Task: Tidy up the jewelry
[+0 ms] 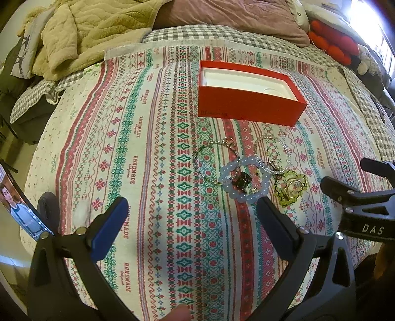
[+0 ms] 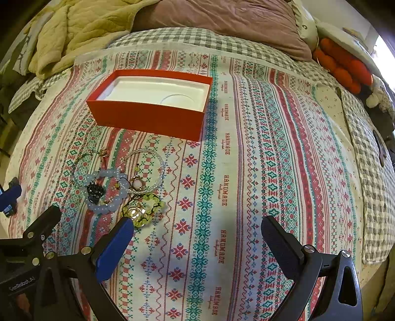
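An open red box point(image 1: 249, 103) with a white insert stands on the patterned cloth; it also shows in the right wrist view point(image 2: 148, 116). In front of it lies a heap of jewelry: a pale blue bead bracelet point(image 1: 244, 181) point(image 2: 106, 195), a yellow-green bead bracelet point(image 1: 292, 189) point(image 2: 145, 210), thin bead hoops point(image 1: 212, 158) point(image 2: 148, 170) and a dark charm point(image 1: 240, 181). My left gripper point(image 1: 190, 210) is open and empty, just short of the heap. My right gripper point(image 2: 197, 229) is open and empty, to the right of the heap.
The patterned cloth point(image 2: 246, 172) covers a bed. A beige blanket point(image 1: 81, 32) and a mauve pillow point(image 1: 234, 17) lie at the back, red plush items point(image 2: 343, 66) at the back right. A phone point(image 1: 17, 202) sits at the left edge.
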The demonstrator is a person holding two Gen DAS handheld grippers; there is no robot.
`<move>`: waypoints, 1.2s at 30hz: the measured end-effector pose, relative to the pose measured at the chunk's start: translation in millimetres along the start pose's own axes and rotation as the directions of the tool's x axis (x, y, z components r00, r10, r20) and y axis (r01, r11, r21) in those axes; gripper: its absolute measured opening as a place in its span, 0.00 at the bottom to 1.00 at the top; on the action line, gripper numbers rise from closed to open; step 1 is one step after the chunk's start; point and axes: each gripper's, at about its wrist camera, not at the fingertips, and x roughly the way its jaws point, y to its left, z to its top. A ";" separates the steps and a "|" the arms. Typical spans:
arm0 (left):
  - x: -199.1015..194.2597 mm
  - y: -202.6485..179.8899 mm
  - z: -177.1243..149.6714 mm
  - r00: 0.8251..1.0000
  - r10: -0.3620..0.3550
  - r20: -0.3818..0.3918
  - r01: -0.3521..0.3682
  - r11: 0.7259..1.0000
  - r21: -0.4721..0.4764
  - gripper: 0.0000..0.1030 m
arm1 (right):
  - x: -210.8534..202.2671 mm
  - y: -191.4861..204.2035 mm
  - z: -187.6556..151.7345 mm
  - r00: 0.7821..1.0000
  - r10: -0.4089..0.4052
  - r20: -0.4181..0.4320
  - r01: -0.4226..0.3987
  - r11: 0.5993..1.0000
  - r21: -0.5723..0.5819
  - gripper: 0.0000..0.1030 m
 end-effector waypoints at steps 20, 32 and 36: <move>-2.9 11.3 3.3 1.000 -0.022 0.014 0.022 1.000 -0.021 1.00 | -5.6 -0.7 2.6 1.000 0.023 0.004 -0.023 1.000 0.010 1.00; -2.3 47.6 32.0 0.994 -0.107 -0.004 0.106 0.991 -0.077 1.00 | -15.3 -14.8 29.5 0.995 0.101 0.013 -0.101 0.995 0.019 1.00; 14.7 55.2 43.7 0.987 -0.158 -0.036 0.154 0.983 -0.096 0.96 | -2.4 -15.6 42.7 0.985 0.172 -0.018 -0.171 0.984 0.048 1.00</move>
